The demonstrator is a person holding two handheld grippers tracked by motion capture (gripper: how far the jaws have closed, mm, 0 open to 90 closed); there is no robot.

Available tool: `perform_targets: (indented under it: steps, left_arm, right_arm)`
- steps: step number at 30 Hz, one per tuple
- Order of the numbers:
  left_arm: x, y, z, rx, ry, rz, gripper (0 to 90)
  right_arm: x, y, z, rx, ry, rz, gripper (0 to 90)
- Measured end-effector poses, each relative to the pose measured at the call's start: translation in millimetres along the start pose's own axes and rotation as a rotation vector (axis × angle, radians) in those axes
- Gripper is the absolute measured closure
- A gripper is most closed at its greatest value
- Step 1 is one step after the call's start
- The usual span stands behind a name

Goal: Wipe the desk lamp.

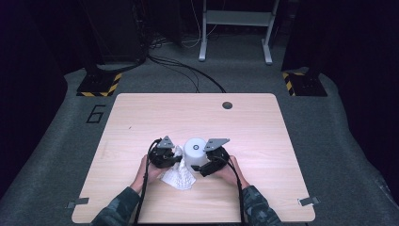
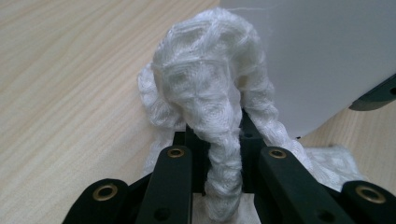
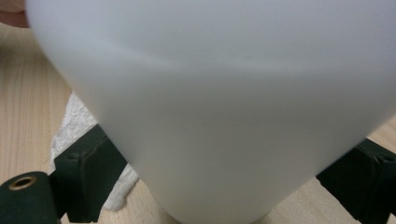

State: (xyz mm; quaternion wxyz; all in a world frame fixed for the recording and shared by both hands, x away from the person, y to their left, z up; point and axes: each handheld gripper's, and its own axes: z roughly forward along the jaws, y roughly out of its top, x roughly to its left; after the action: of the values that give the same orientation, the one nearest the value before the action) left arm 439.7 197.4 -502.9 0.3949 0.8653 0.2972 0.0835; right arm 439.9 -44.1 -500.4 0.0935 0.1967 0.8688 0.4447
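A white cup [image 1: 195,149] stands on the wooden table [image 1: 141,117], near its front middle. My right gripper [image 1: 200,165] holds it from the right, one jaw on each side of the cup [image 3: 215,102] in the right gripper view [image 3: 219,177]. Beside the cup on its left lies a crumpled white knitted cloth [image 1: 179,178]. My left gripper [image 1: 175,157] is shut on a bunched fold of the cloth [image 2: 210,93], which rises between the jaws [image 2: 217,144] right against the cup wall [image 2: 317,60]. The rest of the cloth trails on the table beneath.
A round cable hole [image 1: 227,105] sits near the table's far edge. Small metal brackets [image 1: 76,203] stick out at the front corners. Behind the table are floor cables [image 1: 188,70] and a white frame's legs [image 1: 235,33].
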Motion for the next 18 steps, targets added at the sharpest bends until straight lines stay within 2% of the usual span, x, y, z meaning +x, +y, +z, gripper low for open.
perform_targets:
  steps: [5,7,9,14,18]
  left_arm:
    - [1.5,-0.4,2.0,0.027,-0.012,-0.009,80.4]
    - [0.9,-0.7,3.0,0.018,0.002,-0.009,80.5]
    - [1.5,-0.3,2.0,0.026,-0.007,-0.011,80.5]
    - [-1.9,0.9,-3.0,-0.005,-0.006,-0.033,80.7]
    - [-7.8,4.5,-14.8,-0.032,-0.004,0.000,80.6]
  right_arm:
    - [0.4,0.0,0.2,0.001,-0.002,0.002,8.3]
    - [0.9,-0.1,0.1,0.002,-0.002,0.008,8.3]
    - [0.4,-0.2,0.3,0.000,-0.001,0.002,8.3]
    - [0.4,-0.2,0.3,0.000,-0.002,0.002,8.4]
    - [0.8,-0.2,0.1,0.002,-0.002,0.007,8.3]
